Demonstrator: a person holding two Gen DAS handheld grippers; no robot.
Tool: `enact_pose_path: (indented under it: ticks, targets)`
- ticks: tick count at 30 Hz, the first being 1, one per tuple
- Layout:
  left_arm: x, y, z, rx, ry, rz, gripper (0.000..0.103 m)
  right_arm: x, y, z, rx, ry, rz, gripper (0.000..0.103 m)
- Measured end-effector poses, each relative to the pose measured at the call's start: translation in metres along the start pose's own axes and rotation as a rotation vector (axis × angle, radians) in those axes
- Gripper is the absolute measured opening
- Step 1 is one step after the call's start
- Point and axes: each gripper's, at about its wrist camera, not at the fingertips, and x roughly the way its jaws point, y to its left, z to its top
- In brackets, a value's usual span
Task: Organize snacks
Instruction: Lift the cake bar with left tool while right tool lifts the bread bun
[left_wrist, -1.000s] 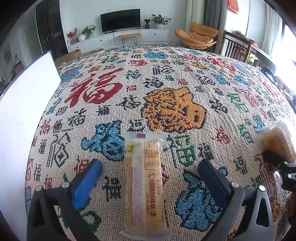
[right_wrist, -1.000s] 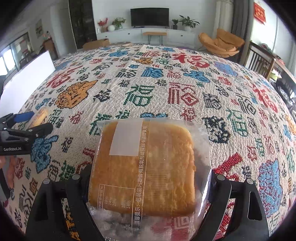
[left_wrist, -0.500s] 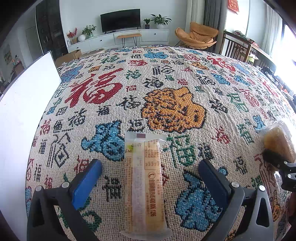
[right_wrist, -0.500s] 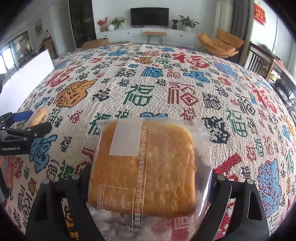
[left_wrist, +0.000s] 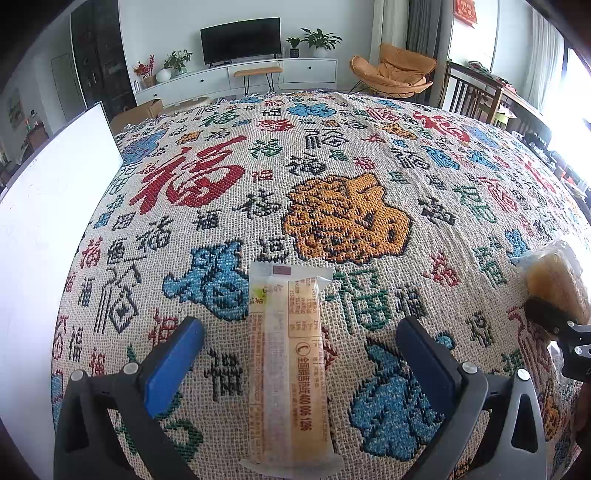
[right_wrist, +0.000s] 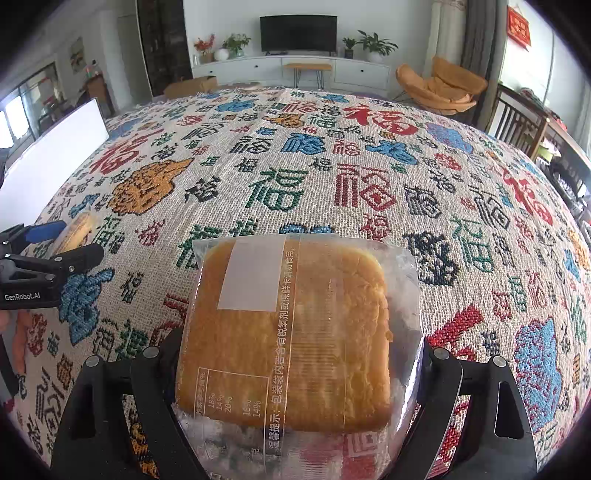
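Two grippers over patterned cloth (left_wrist: 332, 155) in a living room: left (left_wrist: 299, 354) spread around wafer pack (left_wrist: 288, 369), right (right_wrist: 295, 369) clamping cake pack (right_wrist: 295, 332).

white board (left_wrist: 44, 236) flanking left, cloth (left_wrist: 332, 155) open ahead

snack bar (left_wrist: 286, 365) on tablecloth (left_wrist: 332, 166), between left tongs (left_wrist: 301, 354) | bread packet (right_wrist: 295, 332) between right tongs (right_wrist: 295, 373)

We hold our left black two-finger gripper with blue pads (left_wrist: 299, 354) low and level, its jaws spread wide with a clear gap to either side. Our right black two-finger gripper (right_wrist: 295, 354) sits beside it, jaws pressed inward on their load.
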Motion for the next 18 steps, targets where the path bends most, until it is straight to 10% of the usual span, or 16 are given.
enact_pose_path:
  ticks: [18]
  targets:
    - [0.001, 0.0019, 0.0047, 0.079, 0.087, -0.061, 0.103, 0.0005, -0.0013, 0.0004, 0.005, 0.007, 0.006, 0.09]
